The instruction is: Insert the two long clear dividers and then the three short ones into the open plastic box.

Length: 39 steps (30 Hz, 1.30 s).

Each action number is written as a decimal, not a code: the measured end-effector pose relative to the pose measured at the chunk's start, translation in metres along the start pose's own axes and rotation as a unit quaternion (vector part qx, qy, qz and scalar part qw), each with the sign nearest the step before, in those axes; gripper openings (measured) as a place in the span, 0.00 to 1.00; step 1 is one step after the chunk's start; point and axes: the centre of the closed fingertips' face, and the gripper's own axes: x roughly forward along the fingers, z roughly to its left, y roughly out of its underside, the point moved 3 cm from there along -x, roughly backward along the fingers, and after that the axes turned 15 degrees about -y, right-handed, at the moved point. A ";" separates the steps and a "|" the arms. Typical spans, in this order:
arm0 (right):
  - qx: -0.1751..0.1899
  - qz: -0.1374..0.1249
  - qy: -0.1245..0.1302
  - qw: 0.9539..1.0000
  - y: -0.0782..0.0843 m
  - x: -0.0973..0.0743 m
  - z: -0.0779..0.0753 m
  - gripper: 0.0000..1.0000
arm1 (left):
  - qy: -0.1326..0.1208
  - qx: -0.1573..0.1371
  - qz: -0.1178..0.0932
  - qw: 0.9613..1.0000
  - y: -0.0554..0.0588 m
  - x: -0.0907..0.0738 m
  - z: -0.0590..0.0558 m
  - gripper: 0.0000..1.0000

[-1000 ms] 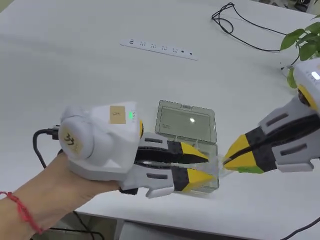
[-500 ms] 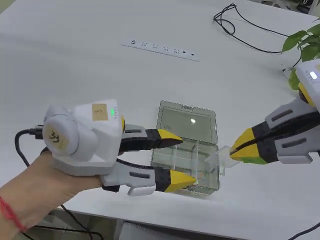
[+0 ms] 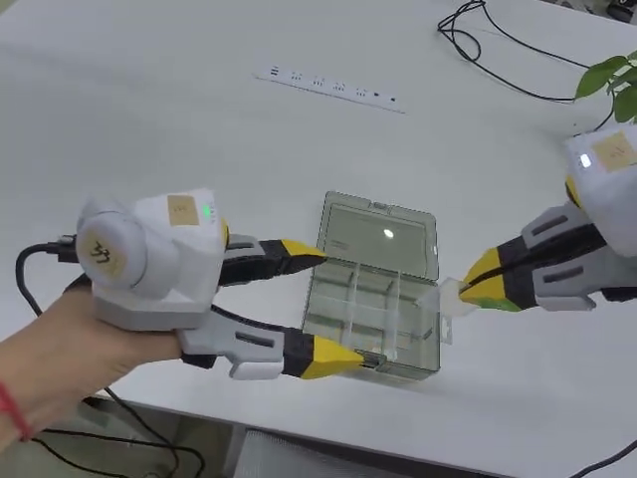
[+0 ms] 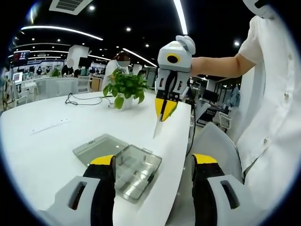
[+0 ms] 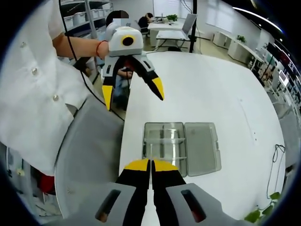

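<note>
The open clear plastic box (image 3: 370,317) lies near the table's front edge with its lid (image 3: 380,232) folded flat behind it. Clear dividers stand inside and split it into compartments. My left gripper (image 3: 320,302) is open wide at the box's left side, one fingertip over the lid's corner, the other at the box's front edge. My right gripper (image 3: 476,290) is shut on a short clear divider (image 3: 448,300) just above the box's right edge. In the left gripper view, the right gripper (image 4: 164,107) hangs the divider (image 4: 157,128) over the box (image 4: 127,165). In the right gripper view, the box (image 5: 181,147) lies beyond my shut jaws.
A white power strip (image 3: 328,88) lies at the back of the table. A black cable (image 3: 498,52) loops at the back right beside a green plant (image 3: 615,82). The table's front edge (image 3: 418,448) runs just below the box.
My left gripper has opened wide and drawn back left from the divider's tip. The right gripper keeps hold of the divider, now a little higher beside the box.
</note>
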 end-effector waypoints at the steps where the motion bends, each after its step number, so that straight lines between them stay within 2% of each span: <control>1: -0.001 0.008 0.003 1.000 0.002 0.002 -0.003 0.02 | -0.002 -0.003 0.001 1.000 0.002 0.001 0.001 0.69; 8: 0.005 0.026 0.008 1.000 0.012 0.017 -0.016 0.02 | -0.016 -0.013 0.026 0.999 0.022 0.003 0.009 0.80; 11: 0.012 0.031 0.008 0.999 0.016 0.025 -0.021 0.02 | -0.018 -0.024 0.030 0.999 0.028 0.005 0.012 0.85; 16: 0.014 0.049 0.012 0.999 0.030 0.038 -0.032 0.02 | -0.018 -0.020 0.040 0.999 0.036 0.006 0.011 0.92; 19: 0.018 0.055 0.010 0.998 0.032 0.042 -0.033 0.02 | -0.020 -0.019 0.043 0.999 0.038 0.006 0.012 0.98; 24: 0.018 0.064 0.007 0.998 0.034 0.048 -0.034 0.02 | -0.017 -0.023 0.046 0.999 0.042 0.006 0.013 0.99; 39: 0.022 0.076 0.003 0.997 0.042 0.054 -0.043 0.02 | -0.014 -0.028 0.046 0.998 0.042 0.005 0.013 0.97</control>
